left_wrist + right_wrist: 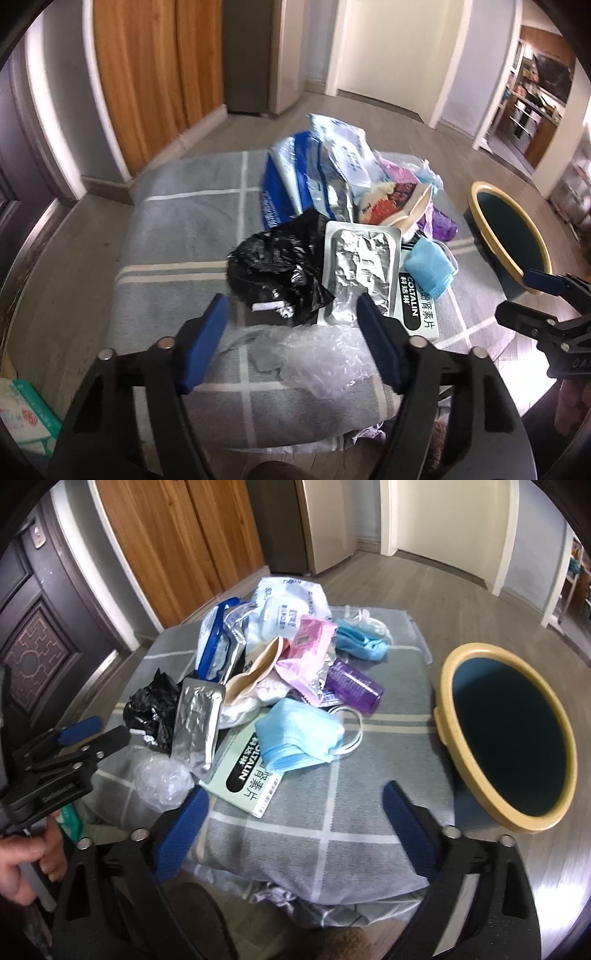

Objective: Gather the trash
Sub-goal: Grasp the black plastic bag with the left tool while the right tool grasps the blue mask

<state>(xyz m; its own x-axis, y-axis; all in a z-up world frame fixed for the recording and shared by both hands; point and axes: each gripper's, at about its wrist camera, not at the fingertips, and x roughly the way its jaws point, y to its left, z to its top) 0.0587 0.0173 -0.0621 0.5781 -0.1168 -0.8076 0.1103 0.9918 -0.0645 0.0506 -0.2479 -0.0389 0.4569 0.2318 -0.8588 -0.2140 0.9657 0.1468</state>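
Both tools point(291, 317) point(295, 805) agape, empty, over piled litter point(280, 664) beside bin point(476, 805).

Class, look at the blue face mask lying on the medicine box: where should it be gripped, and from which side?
Grip the blue face mask at its bunched folded edge nearest the camera, coming from above. It lies loosely on the medicine box, and that edge is raised and clear of the pile.

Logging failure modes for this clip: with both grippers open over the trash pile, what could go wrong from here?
1. The left gripper straddles the clear plastic wrap and black bag; thin film may slip from the pads.
2. The foil pack leans on the pile and might slide when neighbours are pulled.
3. The bin sits tilted beside the cloth; a toss could miss.
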